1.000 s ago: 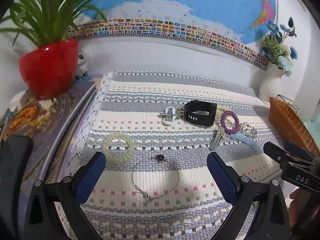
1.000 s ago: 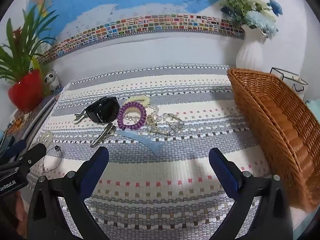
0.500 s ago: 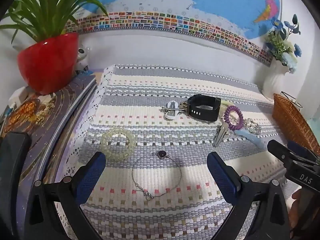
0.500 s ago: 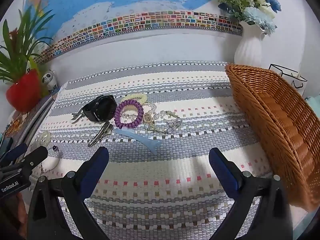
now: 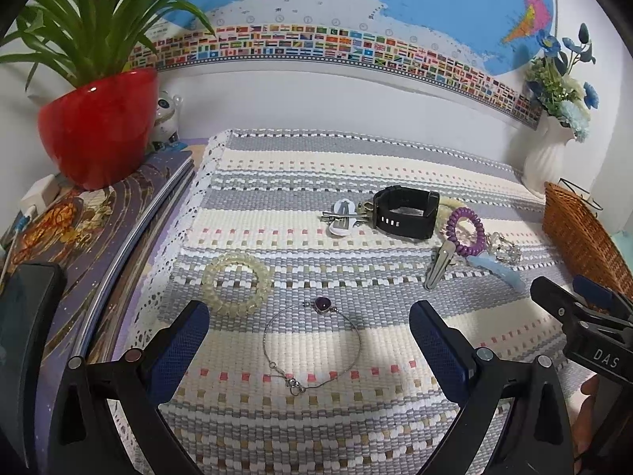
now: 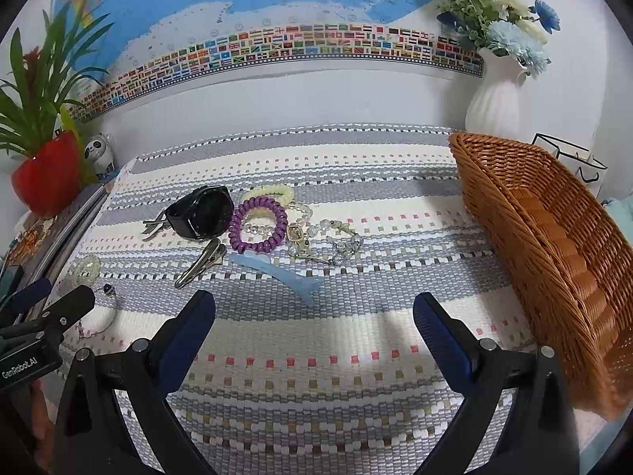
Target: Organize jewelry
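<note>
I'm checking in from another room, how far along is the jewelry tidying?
Nothing looks done: the wicker basket shows no jewelry inside. Both the left gripper and the right gripper are open and empty. The wire bracelet, black watch and purple coil tie lie on the mat.

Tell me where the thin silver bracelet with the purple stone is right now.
In the left wrist view the silver bracelet lies flat on the woven mat, between the open left gripper's fingers, just right of the clear coil hair tie.
</note>
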Tool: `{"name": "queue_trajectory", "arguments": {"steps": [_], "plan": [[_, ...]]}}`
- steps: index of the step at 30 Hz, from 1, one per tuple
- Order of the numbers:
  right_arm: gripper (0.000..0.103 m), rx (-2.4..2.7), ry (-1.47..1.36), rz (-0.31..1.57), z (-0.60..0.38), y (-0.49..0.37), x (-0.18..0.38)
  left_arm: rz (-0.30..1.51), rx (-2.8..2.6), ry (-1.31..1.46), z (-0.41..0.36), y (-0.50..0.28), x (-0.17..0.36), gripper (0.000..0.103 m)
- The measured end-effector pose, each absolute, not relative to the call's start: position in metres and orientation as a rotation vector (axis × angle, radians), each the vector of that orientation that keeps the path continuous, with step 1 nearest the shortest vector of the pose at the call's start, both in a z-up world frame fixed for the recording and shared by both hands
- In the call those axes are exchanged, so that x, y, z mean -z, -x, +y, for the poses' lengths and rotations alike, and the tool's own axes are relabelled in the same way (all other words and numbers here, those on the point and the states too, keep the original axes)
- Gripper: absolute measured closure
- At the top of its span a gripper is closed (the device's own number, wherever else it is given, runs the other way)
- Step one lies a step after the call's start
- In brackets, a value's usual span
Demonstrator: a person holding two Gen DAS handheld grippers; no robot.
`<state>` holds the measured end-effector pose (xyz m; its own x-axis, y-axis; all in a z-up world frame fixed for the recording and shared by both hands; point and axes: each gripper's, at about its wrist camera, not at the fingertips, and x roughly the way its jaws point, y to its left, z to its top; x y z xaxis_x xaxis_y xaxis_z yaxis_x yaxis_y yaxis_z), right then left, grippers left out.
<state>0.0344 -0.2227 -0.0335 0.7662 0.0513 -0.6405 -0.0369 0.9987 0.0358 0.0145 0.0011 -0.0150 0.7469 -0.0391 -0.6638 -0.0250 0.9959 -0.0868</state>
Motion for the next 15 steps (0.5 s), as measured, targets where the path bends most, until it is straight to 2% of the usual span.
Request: {"name": "queue_trajectory", "arguments": {"steps": [15], "plan": [[0.002,-0.05,-0.044,0.714,-0.226,-0.0365,0.0343,0.732,0.015,0.088,0.0005,-0.0145,0.0157,0.002]]}}
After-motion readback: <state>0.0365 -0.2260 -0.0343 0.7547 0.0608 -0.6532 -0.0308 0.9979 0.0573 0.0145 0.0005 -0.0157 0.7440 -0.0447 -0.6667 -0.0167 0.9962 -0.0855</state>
